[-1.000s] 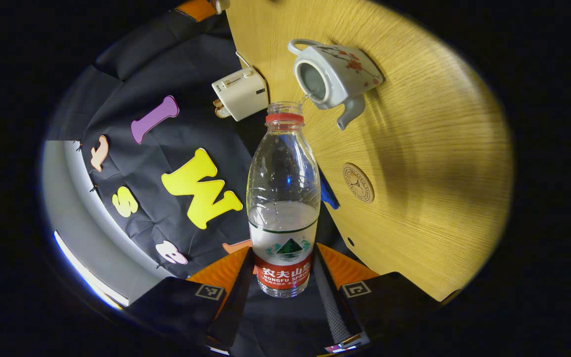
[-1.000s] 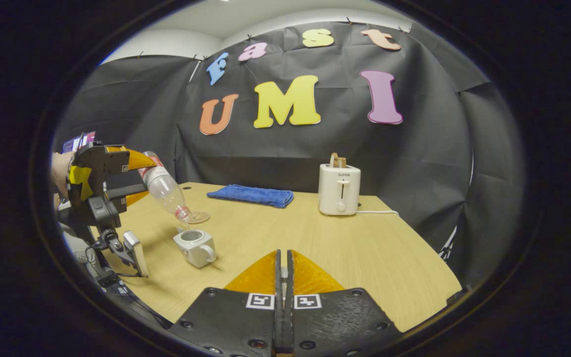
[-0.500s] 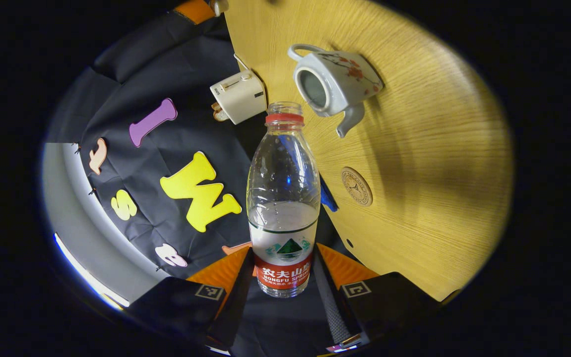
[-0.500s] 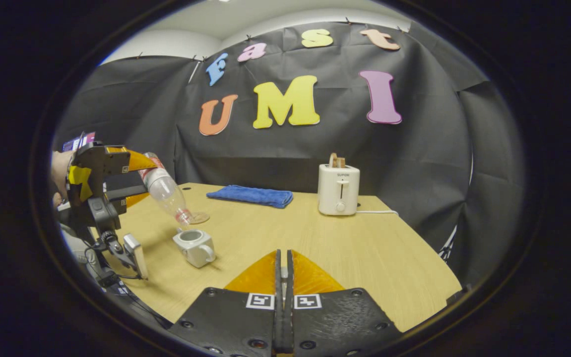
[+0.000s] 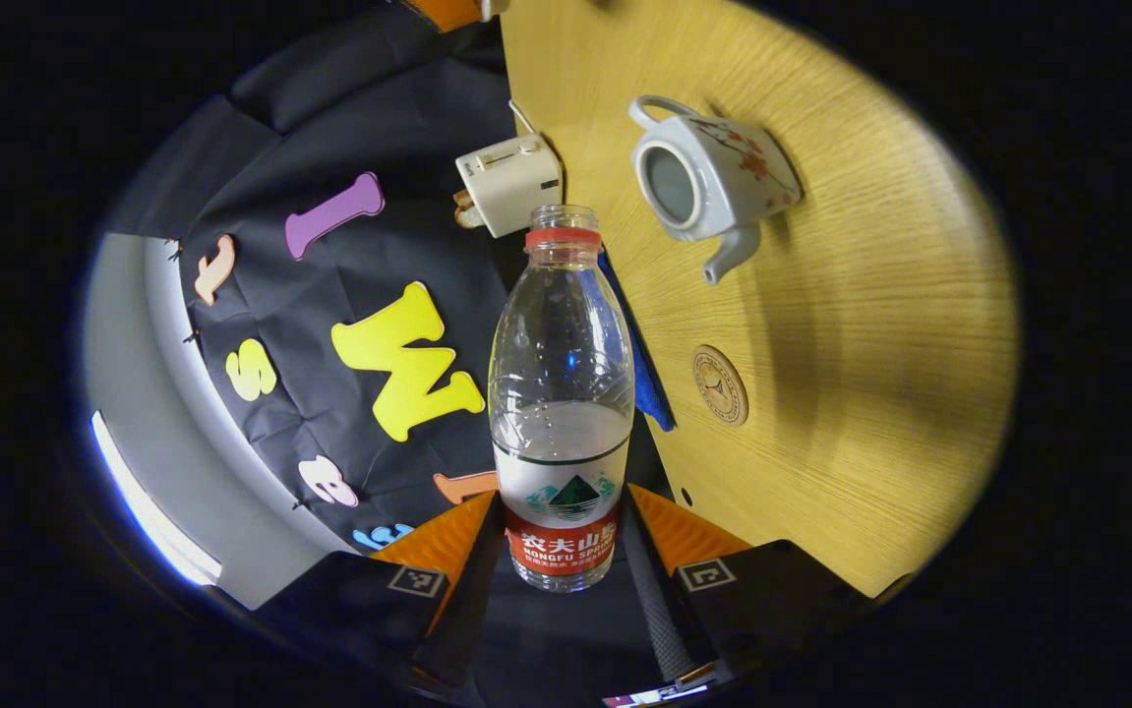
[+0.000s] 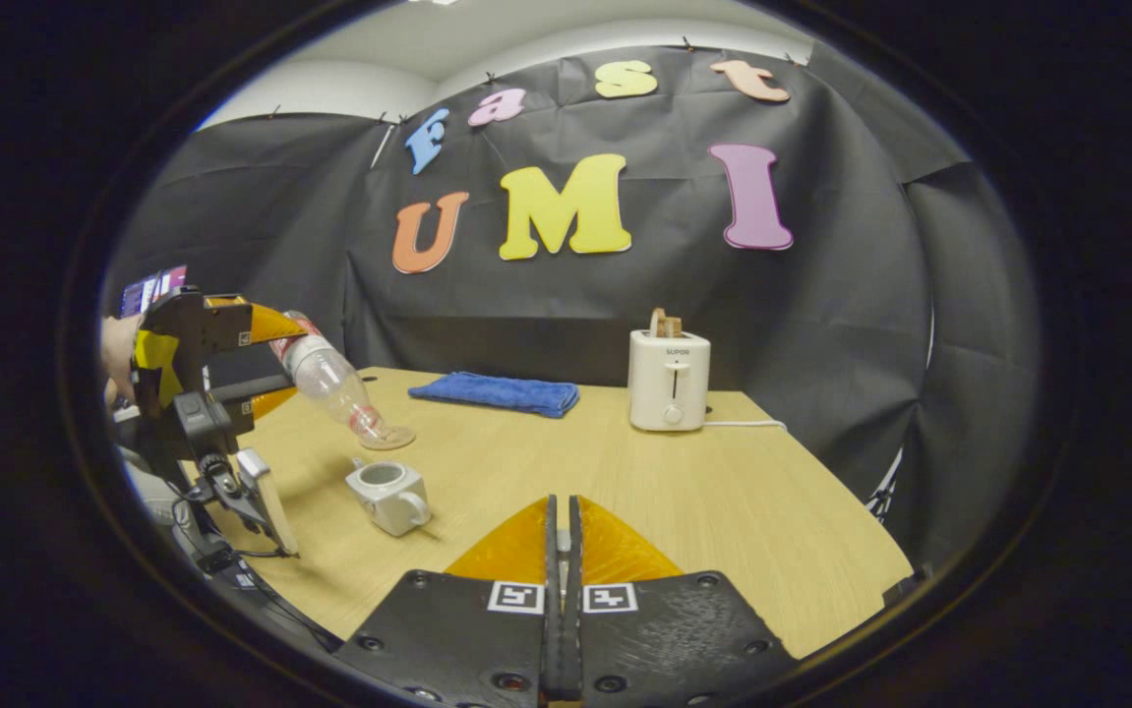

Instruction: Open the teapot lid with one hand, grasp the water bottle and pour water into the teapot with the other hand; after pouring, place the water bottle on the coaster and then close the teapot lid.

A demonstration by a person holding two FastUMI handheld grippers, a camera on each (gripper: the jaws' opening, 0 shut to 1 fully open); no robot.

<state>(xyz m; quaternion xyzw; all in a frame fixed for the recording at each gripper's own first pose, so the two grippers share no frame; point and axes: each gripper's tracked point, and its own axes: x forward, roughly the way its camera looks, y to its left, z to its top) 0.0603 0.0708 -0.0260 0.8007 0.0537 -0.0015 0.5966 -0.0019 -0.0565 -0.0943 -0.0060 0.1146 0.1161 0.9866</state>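
The left gripper clamps the water bottle low on its labelled body, both fingers pressed against it, and carries it tilted, uncapped neck downward, above the worktop near the open teapot, with the round coaster lying apart from the pot on the bare wood. In the right gripper view the right gripper is closed with its fingers nearly together; whether the small pale thing between them is the lid cannot be told. A white toaster and a folded blue cloth stand toward the worktop's back.
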